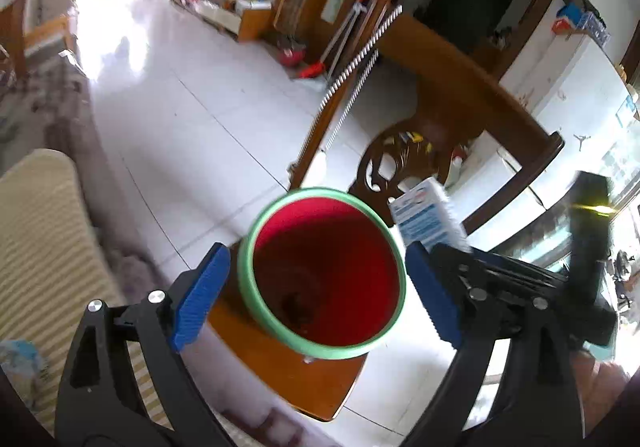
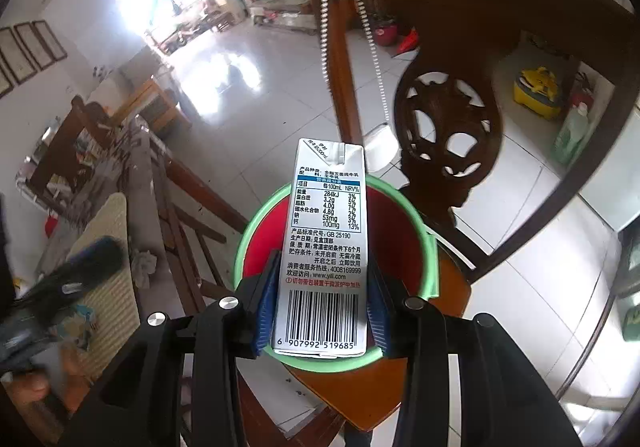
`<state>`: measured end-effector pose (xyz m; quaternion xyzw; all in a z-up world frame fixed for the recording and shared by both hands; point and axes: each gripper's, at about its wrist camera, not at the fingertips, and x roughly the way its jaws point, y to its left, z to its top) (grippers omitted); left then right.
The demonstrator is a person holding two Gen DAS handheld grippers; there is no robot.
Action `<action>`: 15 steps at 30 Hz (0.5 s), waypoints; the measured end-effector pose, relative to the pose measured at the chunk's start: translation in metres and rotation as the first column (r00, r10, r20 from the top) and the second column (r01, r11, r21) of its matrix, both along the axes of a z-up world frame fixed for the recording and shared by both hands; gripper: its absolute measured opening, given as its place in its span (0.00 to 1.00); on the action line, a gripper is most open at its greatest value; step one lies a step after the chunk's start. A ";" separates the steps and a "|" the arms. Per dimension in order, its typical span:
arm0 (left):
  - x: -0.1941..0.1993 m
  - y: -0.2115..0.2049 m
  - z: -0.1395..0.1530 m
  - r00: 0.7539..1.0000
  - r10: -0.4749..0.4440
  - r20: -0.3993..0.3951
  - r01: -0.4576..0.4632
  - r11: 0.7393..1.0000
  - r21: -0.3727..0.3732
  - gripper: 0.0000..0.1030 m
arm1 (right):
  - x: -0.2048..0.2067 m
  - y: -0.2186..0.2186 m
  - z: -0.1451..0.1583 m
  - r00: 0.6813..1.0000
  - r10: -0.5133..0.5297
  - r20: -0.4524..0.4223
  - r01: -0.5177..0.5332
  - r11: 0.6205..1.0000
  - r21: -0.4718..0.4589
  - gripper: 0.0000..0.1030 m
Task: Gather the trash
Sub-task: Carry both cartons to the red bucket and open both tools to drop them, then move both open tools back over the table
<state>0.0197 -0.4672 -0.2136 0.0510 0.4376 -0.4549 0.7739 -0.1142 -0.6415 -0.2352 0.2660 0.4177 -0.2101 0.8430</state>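
Right wrist view shows the right gripper (image 2: 320, 299) clamping a carton (image 2: 325, 247) over the bin (image 2: 394, 351), ready to drop, while the left gripper (image 1: 316, 295) gapes empty above it.

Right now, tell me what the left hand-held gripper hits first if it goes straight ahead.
Probably the red bin: the open left hand-held gripper points into its mouth, with nothing between. Depth is unclear; it may meet the green rim first.

Each gripper (image 1: 316, 293) has black arms, ribbed blue pads, silver screws.
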 end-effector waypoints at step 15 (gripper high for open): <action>-0.025 0.094 0.054 0.991 0.087 0.097 -0.082 0.995 -0.053 0.86 | 0.008 0.040 0.025 1.000 0.021 0.018 -0.020 0.998 -0.059 0.64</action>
